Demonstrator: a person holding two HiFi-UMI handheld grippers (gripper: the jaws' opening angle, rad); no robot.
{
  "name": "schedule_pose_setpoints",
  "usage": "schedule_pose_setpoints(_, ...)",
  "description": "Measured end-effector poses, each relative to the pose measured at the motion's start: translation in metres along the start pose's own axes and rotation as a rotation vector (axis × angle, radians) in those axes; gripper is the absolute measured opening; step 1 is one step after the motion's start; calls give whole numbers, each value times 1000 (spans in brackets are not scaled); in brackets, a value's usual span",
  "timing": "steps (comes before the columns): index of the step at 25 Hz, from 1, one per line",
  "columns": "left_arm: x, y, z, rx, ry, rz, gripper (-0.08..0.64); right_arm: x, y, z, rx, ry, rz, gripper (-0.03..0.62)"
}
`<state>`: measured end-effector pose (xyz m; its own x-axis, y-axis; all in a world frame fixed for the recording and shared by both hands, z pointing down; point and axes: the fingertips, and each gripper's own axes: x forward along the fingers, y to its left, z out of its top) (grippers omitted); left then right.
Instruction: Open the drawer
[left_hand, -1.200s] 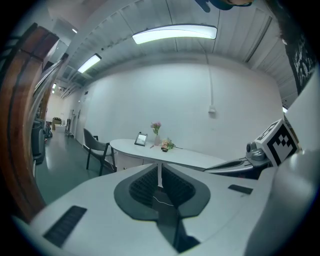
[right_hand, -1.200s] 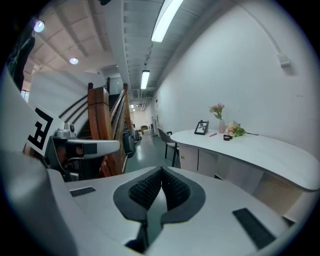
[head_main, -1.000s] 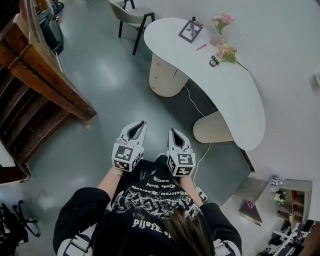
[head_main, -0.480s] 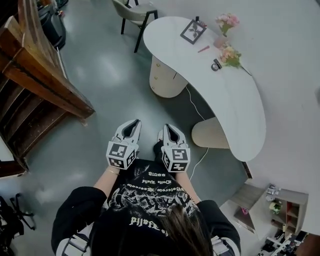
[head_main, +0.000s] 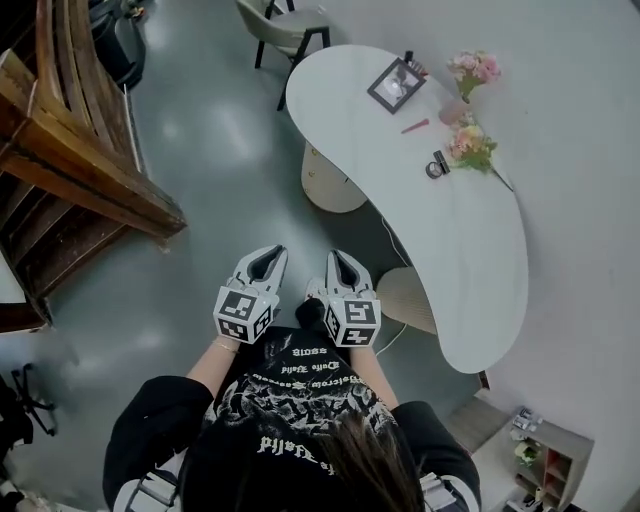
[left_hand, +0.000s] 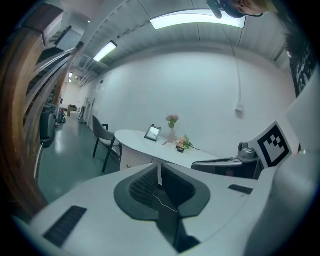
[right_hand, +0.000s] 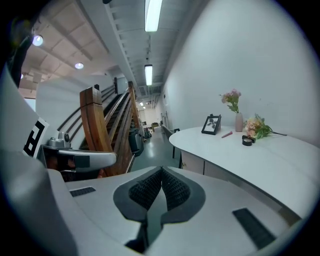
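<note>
Both pairs of fingers are pressed together and empty. The left gripper (head_main: 268, 252) and right gripper (head_main: 340, 257) sit side by side at lower centre, well apart from the drawer (head_main: 316, 170). It's in the rounded pedestal (head_main: 338, 192) under the surface (head_main: 470, 240), upper centre. The risk: shut fingers can grip nothing on its front, and a low reach could clip the overhanging rim. Open floor (head_main: 230, 170) lies ahead. The wooden staircase (head_main: 80, 170) crowds the left, and a chair (head_main: 290, 20) stands at the top.
</note>
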<state>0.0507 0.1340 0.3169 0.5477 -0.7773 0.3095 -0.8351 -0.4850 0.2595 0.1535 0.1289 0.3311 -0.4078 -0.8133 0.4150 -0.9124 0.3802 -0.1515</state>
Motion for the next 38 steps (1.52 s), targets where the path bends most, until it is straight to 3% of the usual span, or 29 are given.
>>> schedule_pose_setpoints(18, 117, -9, 26, -44, 4, 146, 40, 71, -93, 42, -87, 53, 199, 26)
schedule_pose_setpoints(29, 143, 19, 23, -47, 20, 177, 40, 102, -95, 32, -89, 120, 238, 26)
schedule_pose_setpoints(38, 147, 66, 29, -60, 33, 155, 40, 135, -75, 42, -56, 114, 170, 26)
